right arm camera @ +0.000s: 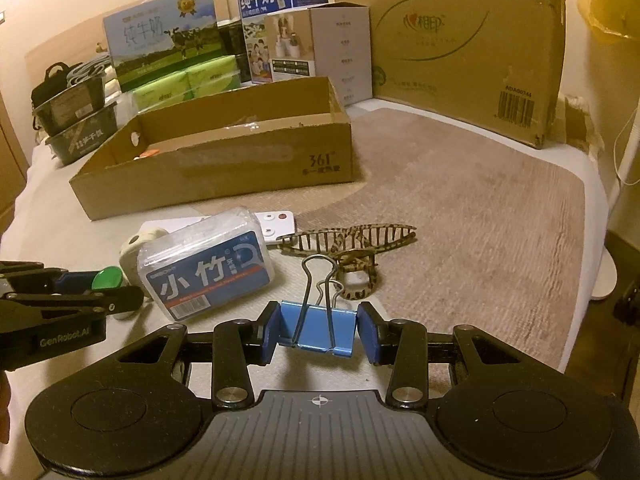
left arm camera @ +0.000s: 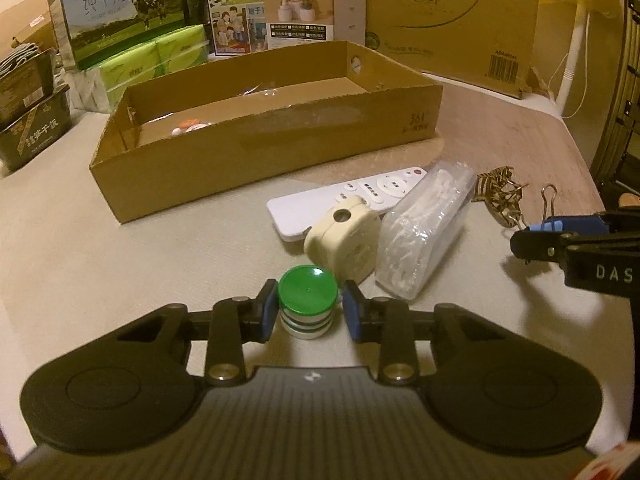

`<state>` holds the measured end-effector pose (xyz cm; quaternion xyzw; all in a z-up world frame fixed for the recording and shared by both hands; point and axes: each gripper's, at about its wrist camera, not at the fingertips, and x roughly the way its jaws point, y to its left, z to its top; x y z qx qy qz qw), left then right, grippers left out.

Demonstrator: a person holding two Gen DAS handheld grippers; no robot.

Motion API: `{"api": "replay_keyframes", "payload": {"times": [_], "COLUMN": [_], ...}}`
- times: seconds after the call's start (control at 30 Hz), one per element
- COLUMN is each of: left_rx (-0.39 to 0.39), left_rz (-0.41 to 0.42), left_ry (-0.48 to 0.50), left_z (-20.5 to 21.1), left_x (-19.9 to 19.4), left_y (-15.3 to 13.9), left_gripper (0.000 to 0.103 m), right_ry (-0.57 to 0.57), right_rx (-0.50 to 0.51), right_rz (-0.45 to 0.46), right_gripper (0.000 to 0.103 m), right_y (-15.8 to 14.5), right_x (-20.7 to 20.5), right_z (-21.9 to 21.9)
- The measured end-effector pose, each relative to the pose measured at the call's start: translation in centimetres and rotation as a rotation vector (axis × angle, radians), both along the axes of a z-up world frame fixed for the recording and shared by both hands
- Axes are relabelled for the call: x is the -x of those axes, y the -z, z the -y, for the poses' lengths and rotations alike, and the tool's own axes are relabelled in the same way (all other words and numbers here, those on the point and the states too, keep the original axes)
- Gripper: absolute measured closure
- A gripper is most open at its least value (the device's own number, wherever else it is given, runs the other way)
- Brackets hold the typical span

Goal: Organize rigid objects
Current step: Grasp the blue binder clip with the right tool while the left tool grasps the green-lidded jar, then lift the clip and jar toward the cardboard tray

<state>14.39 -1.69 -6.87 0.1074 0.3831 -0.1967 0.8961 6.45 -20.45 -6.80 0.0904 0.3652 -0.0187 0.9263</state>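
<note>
Left wrist view: the left claw (left arm camera: 307,312) is pinched on a small green-lidded jar (left arm camera: 307,304), pads against its round sides, the jar low over the pale surface (left arm camera: 140,272) just before a cream-coloured round case (left arm camera: 344,240), a white remote (left arm camera: 352,196) and a clear plastic box of small white picks (left arm camera: 424,236). The jar looks light and stiff; its smooth curved wall may slip, so a hold across the widest part, below the lid's rim, seems soundest. Behind stands the open cardboard tray (left arm camera: 280,144), the likely destination, already holding a few small items. Right wrist view: the right claw (right arm camera: 318,332) is closed on a blue binder clip (right arm camera: 318,330), pads on the two ends of its folded body, wire handles standing upward. The clip is rigid metal, light and not fragile; gripping the body rather than the loose, swivelling handles keeps it from swinging. A patterned hair claw clip (right arm camera: 352,244) lies just beyond on the surface; its thin teeth look brittle, so the thicker hinge seems the better place to hold.
</note>
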Motion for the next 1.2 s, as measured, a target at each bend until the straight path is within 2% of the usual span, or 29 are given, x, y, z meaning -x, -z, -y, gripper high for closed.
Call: {"api": "replay_keyframes", "payload": {"times": [0.3, 0.57, 0.83, 1.2], "left_rx": [0.036, 0.067, 0.07, 0.084], "left_rz": [-0.018, 0.021, 0.07, 0.098], "left_ry": [-0.069, -0.101, -0.11, -0.114], "left_z": [-1.6, -2.3, -1.9, -1.6], "left_x": [1.2, 0.6, -1.5, -6.2], "left_y": [-1.3, -4.4, -7.4, -9.3], "left_gripper": [0.073, 0.073, 0.073, 0.073], "right_ry": [-0.002, -0.028, -0.074, -0.113], "right_rx": [-0.003, -0.005, -0.015, -0.007], "right_rz": [0.023, 0.079, 0.138, 0.167], "right_gripper": [0.061, 0.061, 0.061, 0.061], "right_y": [-0.9, -3.3, -6.2, -8.7], "right_x": [0.1, -0.3, -2.7, -7.9], "right_z": [0.1, -0.3, -0.5, 0.3]}}
